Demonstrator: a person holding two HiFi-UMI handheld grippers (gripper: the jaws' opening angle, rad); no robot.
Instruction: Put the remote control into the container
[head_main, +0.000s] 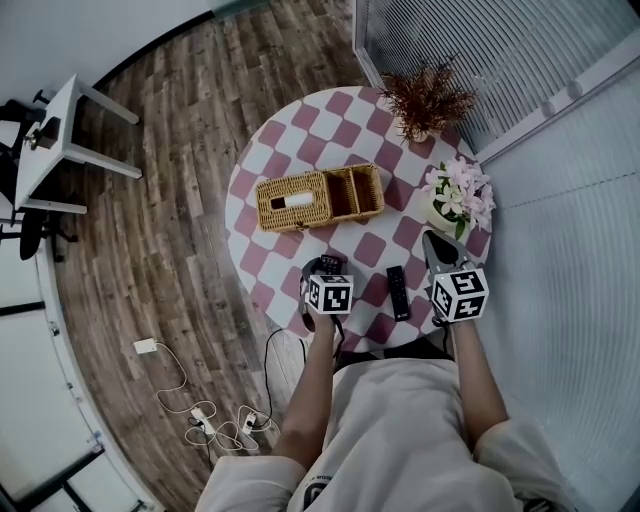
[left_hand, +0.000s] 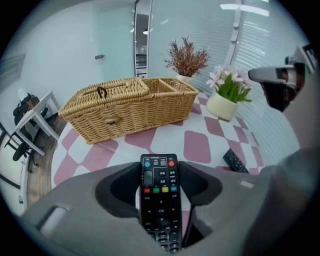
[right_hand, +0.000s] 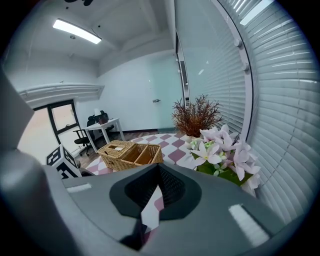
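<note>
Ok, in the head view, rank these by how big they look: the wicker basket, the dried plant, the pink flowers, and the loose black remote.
1. wicker basket
2. dried plant
3. pink flowers, looking only a little smaller than the plant
4. loose black remote

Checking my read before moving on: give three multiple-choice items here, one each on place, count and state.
1. Where does the spare remote lie? A in the basket; B on the floor; C on the tablecloth between the left gripper and right gripper.
2. How many remotes show? A one; B two; C three.
3. The right gripper's jaws are: A shut, empty; B wide apart; C shut on a flower.
Key: 1 C, it lies on the checked cloth; 2 B, the spare plus the remote control between the left gripper's jaws; 3 A, its jaws are closed on nothing.
</note>
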